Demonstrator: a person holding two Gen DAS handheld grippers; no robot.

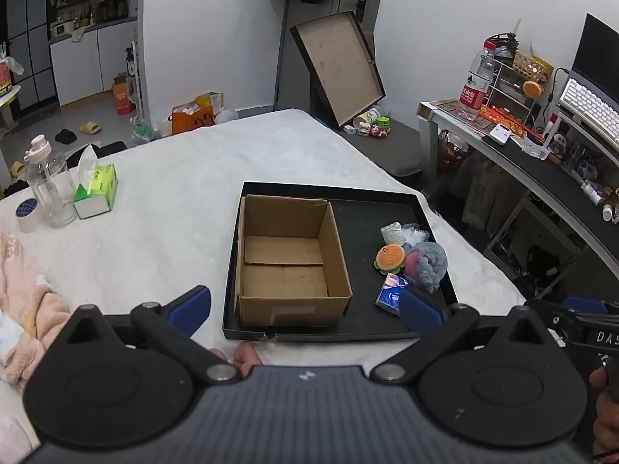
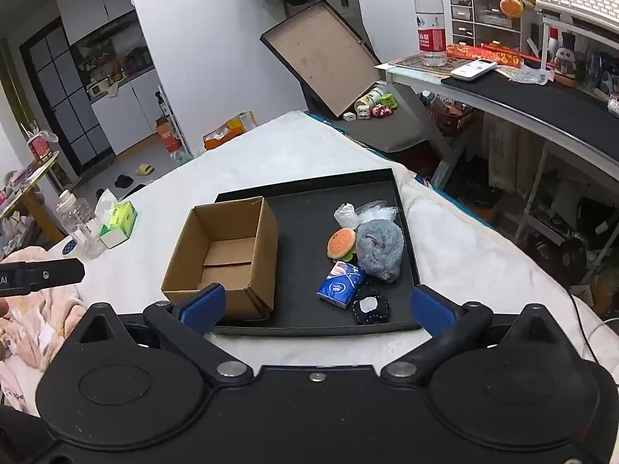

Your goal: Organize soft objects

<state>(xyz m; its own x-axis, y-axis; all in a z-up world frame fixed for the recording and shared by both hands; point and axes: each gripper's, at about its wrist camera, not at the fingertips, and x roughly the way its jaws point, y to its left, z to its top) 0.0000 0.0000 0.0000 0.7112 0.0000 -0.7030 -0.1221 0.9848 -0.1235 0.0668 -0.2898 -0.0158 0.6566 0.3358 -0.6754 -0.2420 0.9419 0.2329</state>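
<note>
A black tray lies on the white bed. An empty open cardboard box stands in its left half. To its right lie a burger plush, a grey fluffy plush, a blue tissue pack, a white wad with clear plastic, and a small black pouch. My left gripper is open, held above the tray's near edge. My right gripper is open, near the same edge.
A green tissue box, clear bottle and tape roll stand far left on the bed. A pink blanket lies near left. A desk with clutter stands to the right. A box lid leans on the wall.
</note>
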